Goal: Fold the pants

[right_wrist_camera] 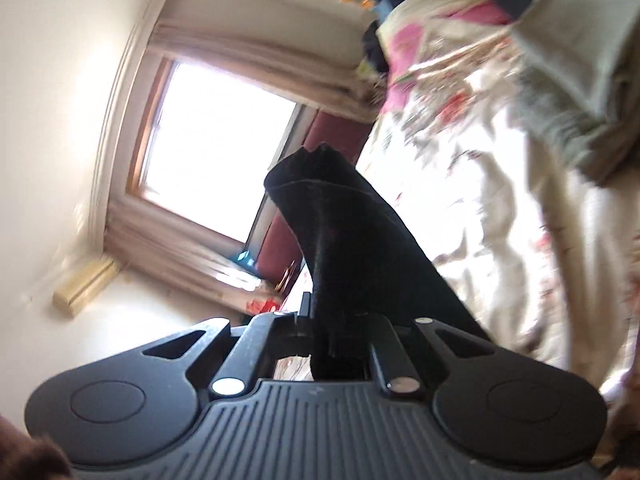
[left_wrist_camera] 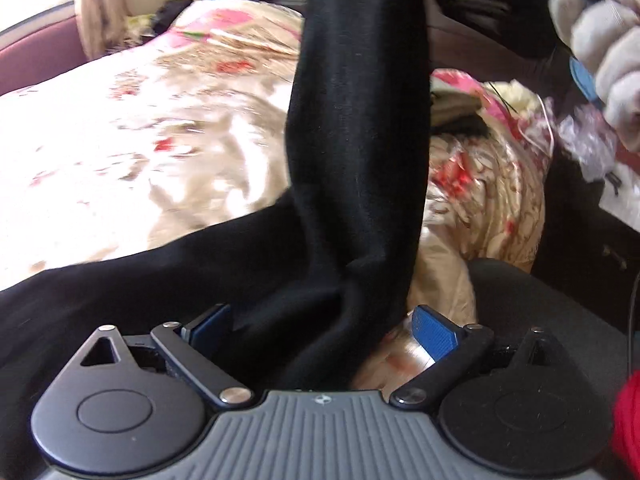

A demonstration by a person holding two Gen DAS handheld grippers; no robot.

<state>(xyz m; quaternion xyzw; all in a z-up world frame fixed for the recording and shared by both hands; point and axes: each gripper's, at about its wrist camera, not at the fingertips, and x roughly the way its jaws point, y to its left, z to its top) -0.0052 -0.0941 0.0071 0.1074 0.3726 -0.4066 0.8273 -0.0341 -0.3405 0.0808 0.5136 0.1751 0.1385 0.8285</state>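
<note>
The black pants [left_wrist_camera: 352, 128] hang as a long dark band from the top of the left wrist view down between the fingers of my left gripper [left_wrist_camera: 320, 324], and spread left over the bed. The left jaws stand wide apart around the cloth, blue pads [left_wrist_camera: 434, 332] showing. At the top right of that view a white-gloved hand [left_wrist_camera: 608, 52] holds the other gripper up high with the pants. In the right wrist view my right gripper [right_wrist_camera: 332, 316] is shut on a black pant end [right_wrist_camera: 352, 232] that sticks up past the fingers. This view is tilted.
A bed with a floral cream, pink and red cover [left_wrist_camera: 140, 120] fills the scene. A rumpled quilt [left_wrist_camera: 480, 184] and clutter with plastic wrap [left_wrist_camera: 588, 144] lie at the right. A window with curtains [right_wrist_camera: 216, 148] and folded grey-green cloth [right_wrist_camera: 580, 80] show in the right wrist view.
</note>
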